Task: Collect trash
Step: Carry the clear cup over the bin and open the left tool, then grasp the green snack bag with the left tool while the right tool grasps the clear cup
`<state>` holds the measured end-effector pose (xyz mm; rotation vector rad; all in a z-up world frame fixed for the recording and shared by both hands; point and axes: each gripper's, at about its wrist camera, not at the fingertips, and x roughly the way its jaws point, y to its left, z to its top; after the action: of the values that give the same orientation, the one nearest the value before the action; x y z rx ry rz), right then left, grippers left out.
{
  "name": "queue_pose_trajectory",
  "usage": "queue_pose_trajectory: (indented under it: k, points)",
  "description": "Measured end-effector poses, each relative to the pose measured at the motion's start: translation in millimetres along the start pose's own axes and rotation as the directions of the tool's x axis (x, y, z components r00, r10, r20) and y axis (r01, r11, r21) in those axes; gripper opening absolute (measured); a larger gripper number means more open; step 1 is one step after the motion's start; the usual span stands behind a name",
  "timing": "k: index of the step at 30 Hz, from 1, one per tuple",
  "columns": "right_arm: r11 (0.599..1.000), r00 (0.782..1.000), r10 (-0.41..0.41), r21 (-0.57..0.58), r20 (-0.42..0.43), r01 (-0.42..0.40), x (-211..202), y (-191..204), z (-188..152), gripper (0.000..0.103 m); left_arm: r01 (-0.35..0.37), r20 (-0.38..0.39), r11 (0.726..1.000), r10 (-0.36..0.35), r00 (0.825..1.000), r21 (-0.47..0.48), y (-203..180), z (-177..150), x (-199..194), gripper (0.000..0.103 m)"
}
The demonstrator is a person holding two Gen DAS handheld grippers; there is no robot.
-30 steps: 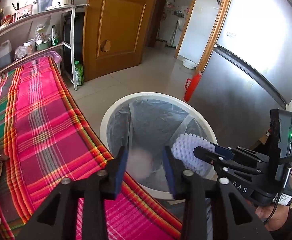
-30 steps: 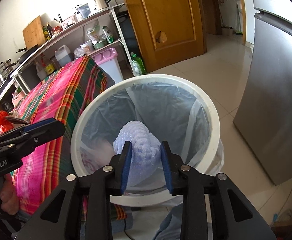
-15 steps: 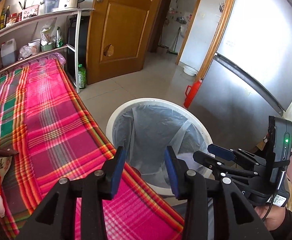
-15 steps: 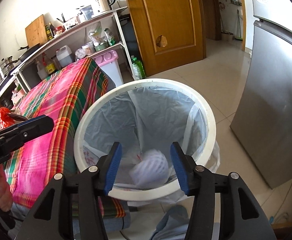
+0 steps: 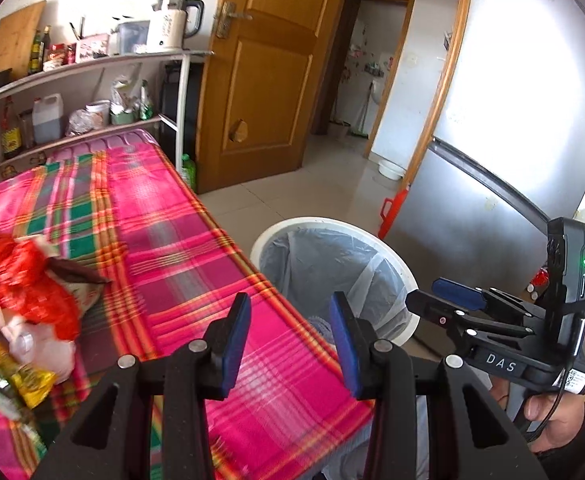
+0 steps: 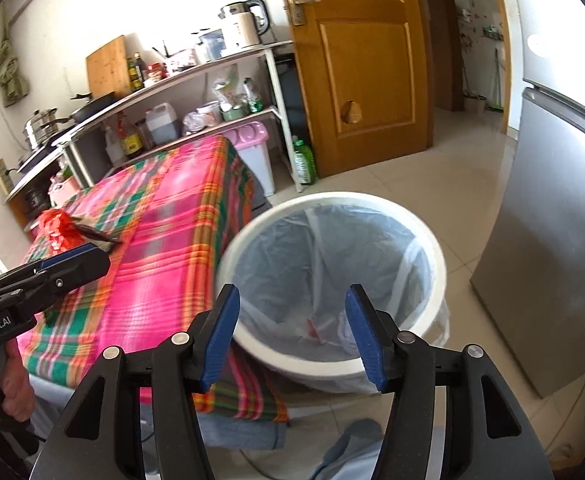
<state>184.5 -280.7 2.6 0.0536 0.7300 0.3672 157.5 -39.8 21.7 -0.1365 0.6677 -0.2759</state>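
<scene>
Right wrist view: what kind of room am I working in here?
Most likely a home kitchen. A steel shelf holds an electric kettle, oil bottles and pots; a fridge stands on the right, and a lined trash bin sits on the tiled floor beside a table with a plaid cloth.

Tablecloth (image 5: 160, 240) at centre-left was pink plaid with green and orange stripes; bin (image 6: 432, 248) at centre-right had a white rim and pale grey-blue liner (image 6: 312, 256). Red bag (image 5: 20, 276) sat at left edge, door (image 5: 260, 80) up top was orange-brown wood. Gripper pads (image 6: 220, 336) were blue on black.
</scene>
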Motion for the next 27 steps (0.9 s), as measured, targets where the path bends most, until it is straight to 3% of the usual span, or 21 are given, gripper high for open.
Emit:
queue_pose_trajectory:
  k: [6, 12, 19, 27]
  points:
    - [0.997, 0.998, 0.058, -0.053, 0.012, -0.057, -12, 30, -1, 0.056, -0.055, 0.059, 0.998, 0.057, 0.997, -0.031, 18, -8, -34, 0.043]
    - [0.989, 0.994, 0.110, -0.107, 0.024, -0.107, -18, 55, -3, 0.056, -0.106, 0.102, 0.992, 0.113, 0.988, -0.066, 37, -18, -58, 0.054]
    - [0.975, 0.987, 0.161, -0.155, 0.012, -0.157, -13, 82, -2, 0.056, -0.156, 0.097, 0.983, 0.165, 0.981, -0.100, 58, -34, -73, 0.054]
    - [0.954, 0.976, 0.217, -0.206, -0.031, -0.219, 1, 107, -4, 0.045, -0.225, 0.100, 0.963, 0.241, 0.965, -0.150, 84, -49, -88, 0.054]
